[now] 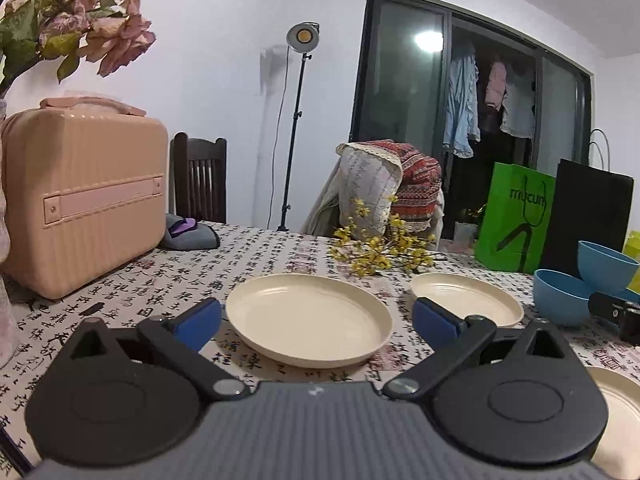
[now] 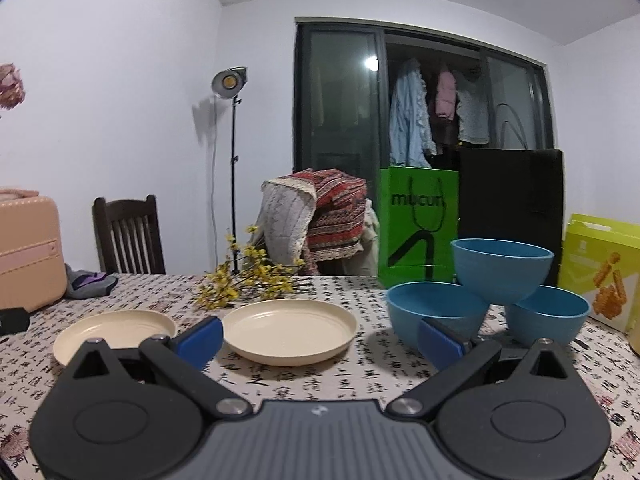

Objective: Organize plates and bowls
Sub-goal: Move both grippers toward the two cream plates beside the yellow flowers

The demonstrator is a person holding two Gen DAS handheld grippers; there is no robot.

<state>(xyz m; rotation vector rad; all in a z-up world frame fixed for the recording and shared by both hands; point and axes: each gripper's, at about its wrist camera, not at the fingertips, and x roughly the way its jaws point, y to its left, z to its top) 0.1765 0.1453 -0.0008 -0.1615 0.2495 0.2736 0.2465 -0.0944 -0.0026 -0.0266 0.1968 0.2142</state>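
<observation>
Between the left claw's (image 1: 318, 318) spread fingers lies a cream plate (image 1: 308, 318).

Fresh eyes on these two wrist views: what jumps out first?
Probably the three blue bowls on the right of the table, one perched on the rims of the other two. Next, the cream plates lying flat and apart on the calligraphy-print tablecloth, right ahead of the open left gripper and open right gripper. Behind, the bright green bag stands out.
</observation>
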